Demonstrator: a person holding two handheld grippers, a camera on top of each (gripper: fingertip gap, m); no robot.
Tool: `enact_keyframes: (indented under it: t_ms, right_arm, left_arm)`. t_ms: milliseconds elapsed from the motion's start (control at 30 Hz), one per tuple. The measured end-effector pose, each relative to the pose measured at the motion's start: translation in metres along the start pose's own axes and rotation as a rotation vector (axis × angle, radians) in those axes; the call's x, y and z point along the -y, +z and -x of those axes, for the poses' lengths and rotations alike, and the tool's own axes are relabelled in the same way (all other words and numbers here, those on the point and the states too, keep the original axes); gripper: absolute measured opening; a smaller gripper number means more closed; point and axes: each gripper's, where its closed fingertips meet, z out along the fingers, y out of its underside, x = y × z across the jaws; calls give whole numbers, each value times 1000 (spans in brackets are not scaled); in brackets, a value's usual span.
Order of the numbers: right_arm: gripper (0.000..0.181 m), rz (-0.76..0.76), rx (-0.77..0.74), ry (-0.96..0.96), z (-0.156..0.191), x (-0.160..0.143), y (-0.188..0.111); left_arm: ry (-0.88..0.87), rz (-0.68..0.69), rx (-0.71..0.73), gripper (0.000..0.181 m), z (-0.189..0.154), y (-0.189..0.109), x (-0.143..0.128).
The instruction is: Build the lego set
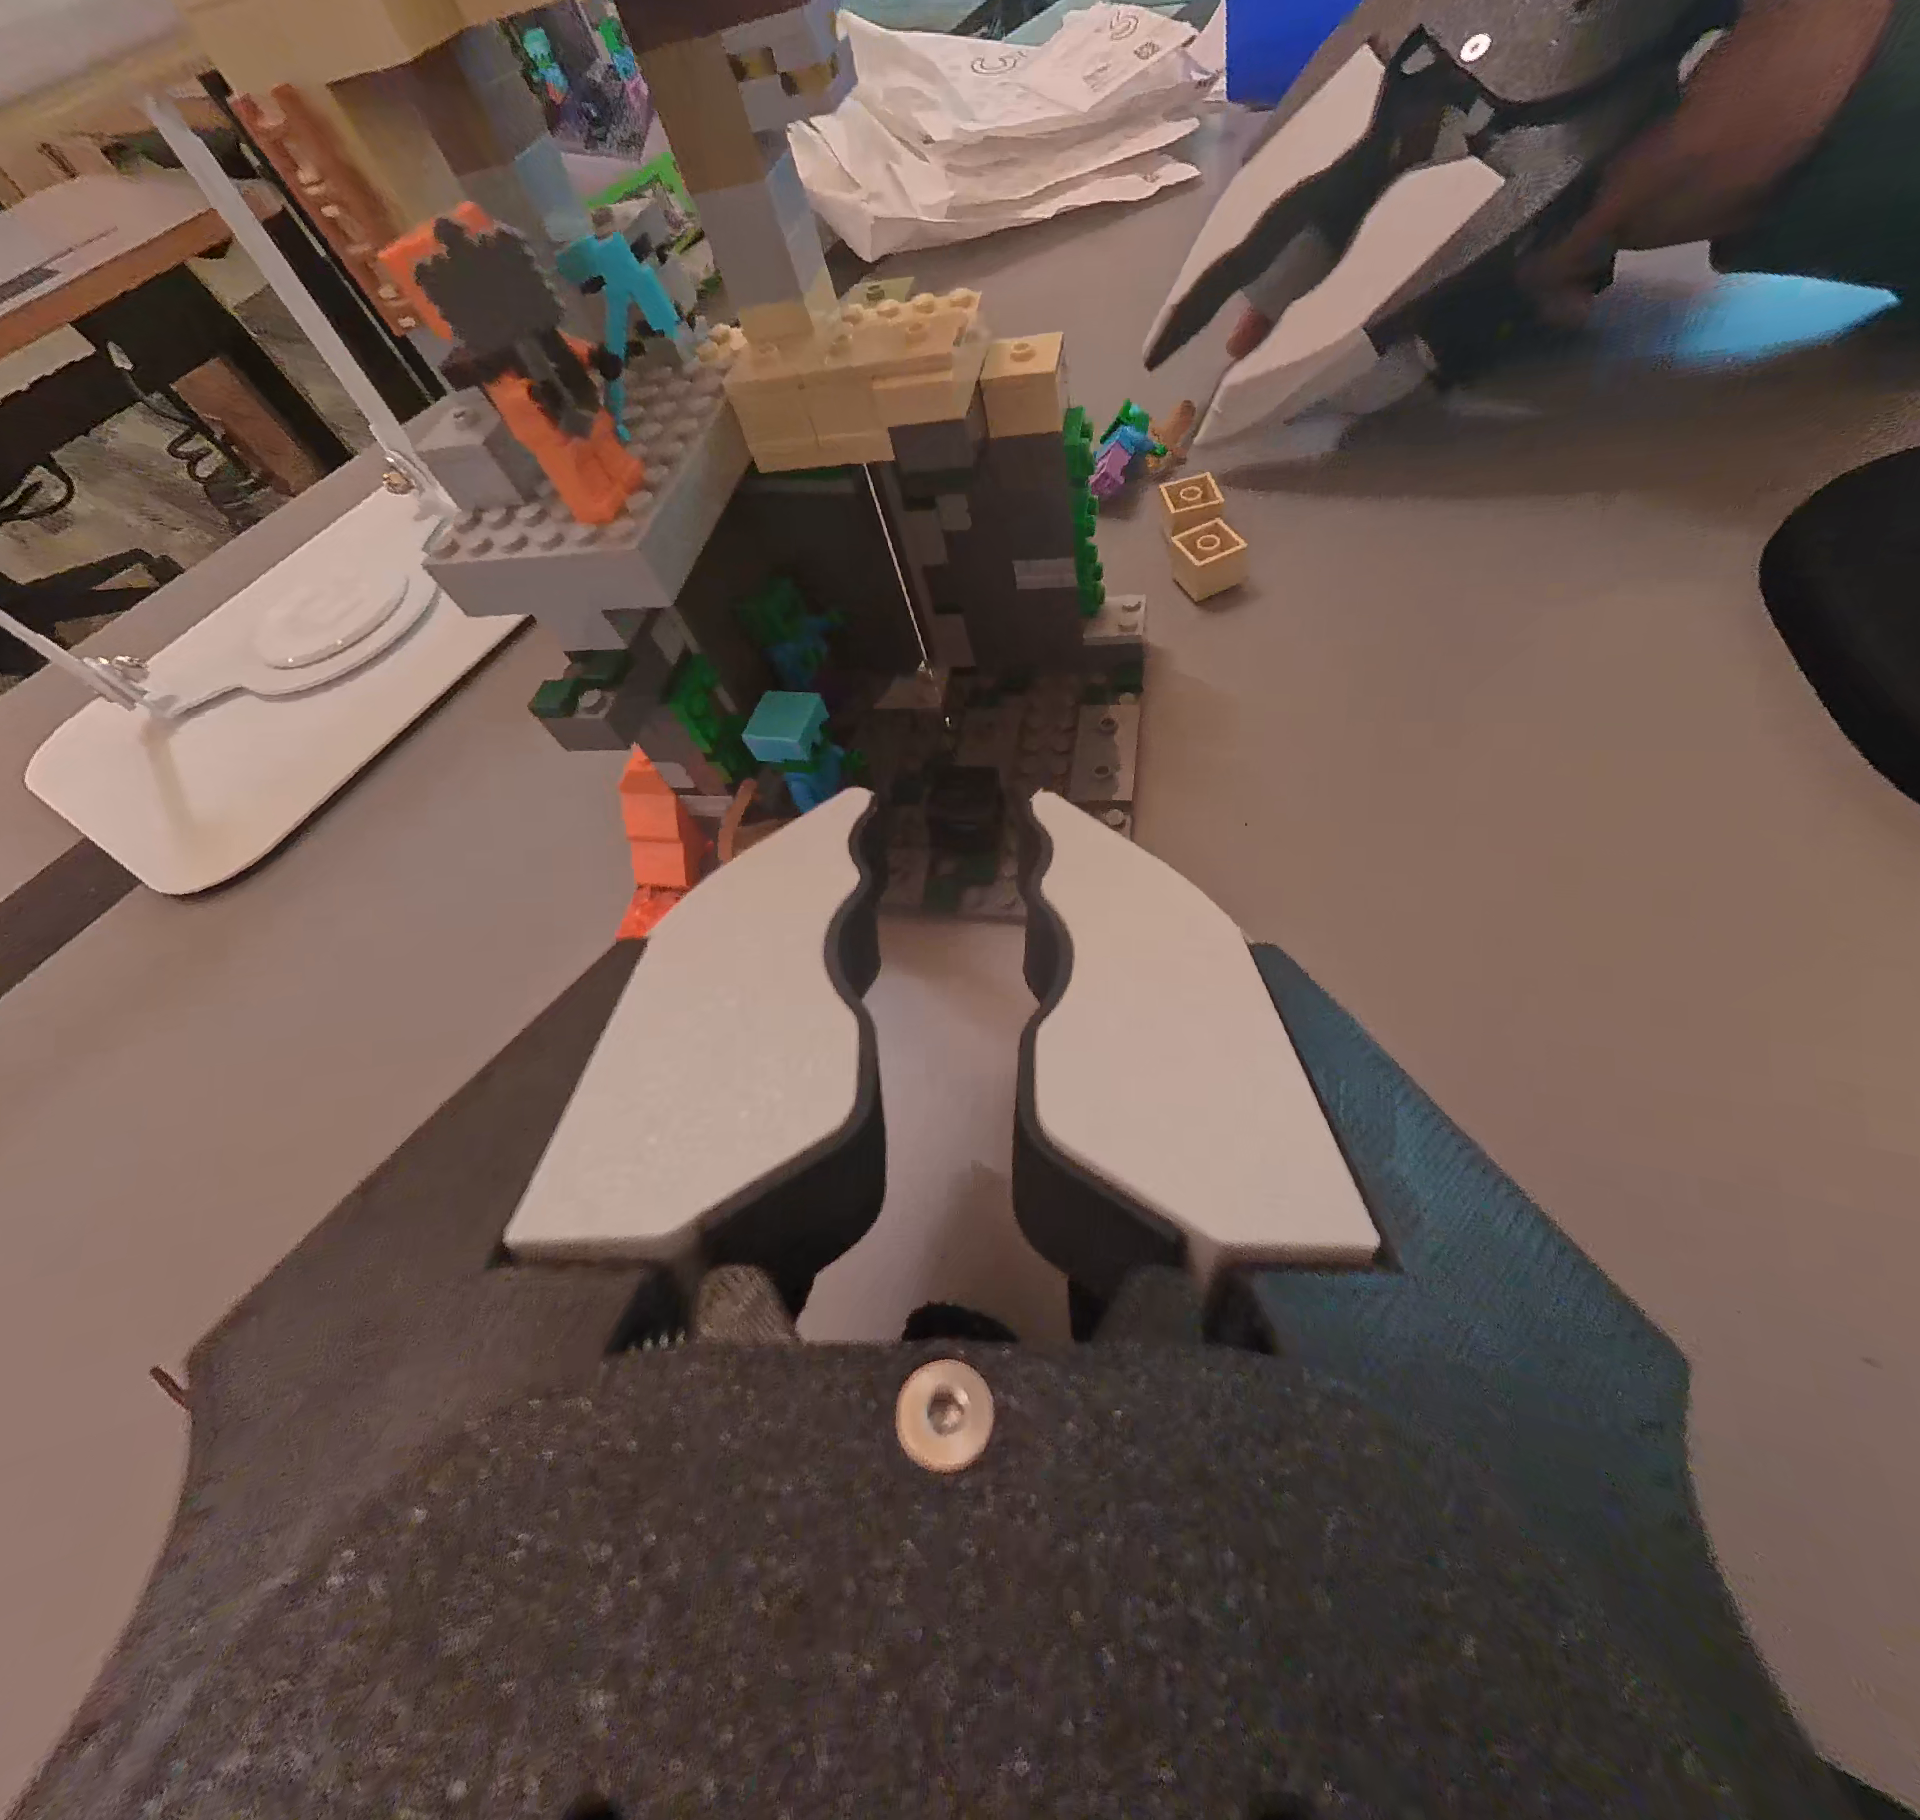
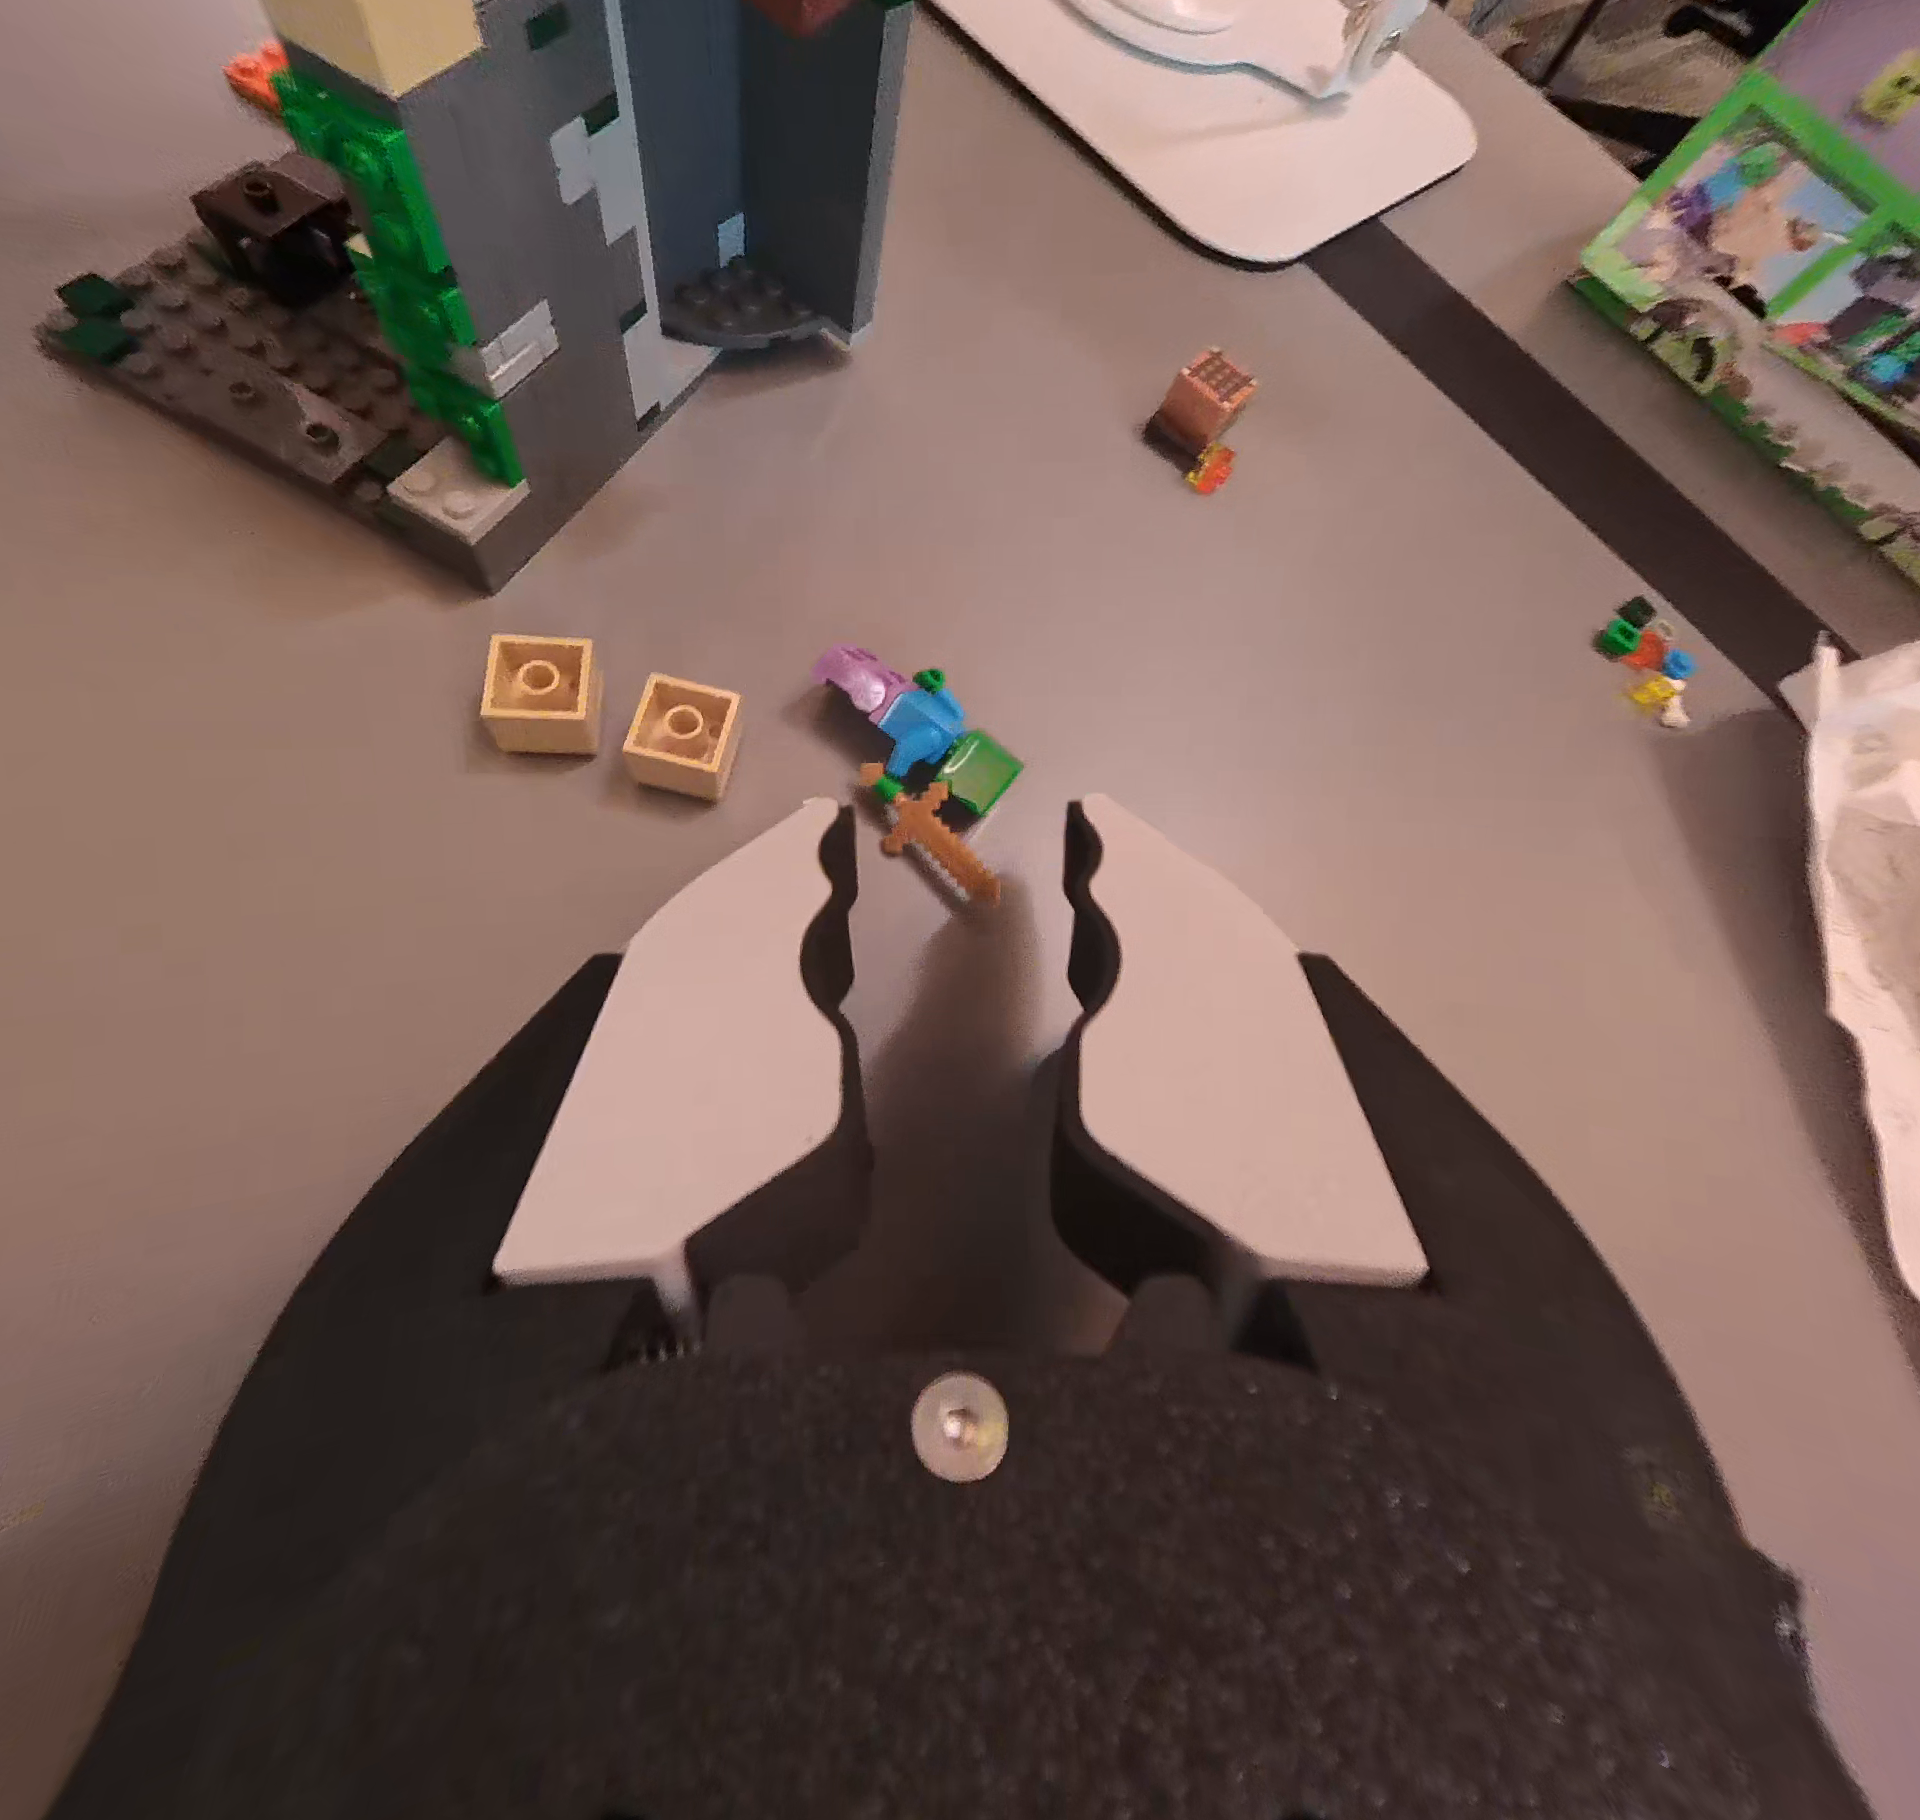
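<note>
The grey, tan and green lego build [image 1: 831,544] stands on the grey table; it also shows in the right wrist view [image 2: 582,191]. My left gripper [image 1: 951,809] is open and empty, its tips just in front of the build's dark baseplate [image 1: 1039,752]. My right gripper [image 2: 956,814] is open and empty, its tips just short of a small figure [image 2: 930,731] with a green head, blue body and brown sword [image 2: 940,851] lying on the table. Two tan bricks [image 2: 608,710] lie left of the figure. The right gripper also shows in the left wrist view [image 1: 1205,388].
A white lamp base [image 2: 1247,77] stands behind the build. A brown block [image 2: 1200,409] and a small pile of coloured bits [image 2: 1647,658] lie to the right. The green set box [image 2: 1787,253] and white paper bags [image 1: 997,129] sit at the table's edges. The left gripper's tips are roughly 20 cm from the right gripper's.
</note>
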Motion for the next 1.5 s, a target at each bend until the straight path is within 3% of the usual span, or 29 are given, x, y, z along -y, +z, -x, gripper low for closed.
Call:
enact_keyframes:
  t_ms: [133,200,233,500,633,800,967,1100,1333,1500]
  right_arm:
    - [41,10,36,-74,0,7,15]
    - [21,21,74,-84,4,8,19]
    - [21,13,85,-86,5,8,19]
    - [18,35,44,-69,7,15,-10]
    - [18,38,109,-26,45,46,-35]
    - [17,37,334,67,114,73,-33]
    - [18,79,456,73,147,74,-27]
    - [17,90,526,68,163,74,-28]
    - [18,-4,566,53,164,84,-34]
    - [30,-110,565,-4,156,93,-46]
  left_arm:
    - [-8,6,-12,23,-1,2,-2]
    - [-10,8,-17,22,-1,3,-3]
    - [-10,8,-23,22,-2,3,-4]
    - [88,0,-29,24,-13,4,1]
    - [218,-37,-22,26,-29,3,14]
    - [371,-89,-30,29,-60,3,29]
    - [457,-108,-39,28,-80,3,30]
    - [506,-97,-48,10,-85,3,27]
    - [427,-133,-103,7,-85,-3,31]
    - [285,-197,-139,7,-75,-10,42]
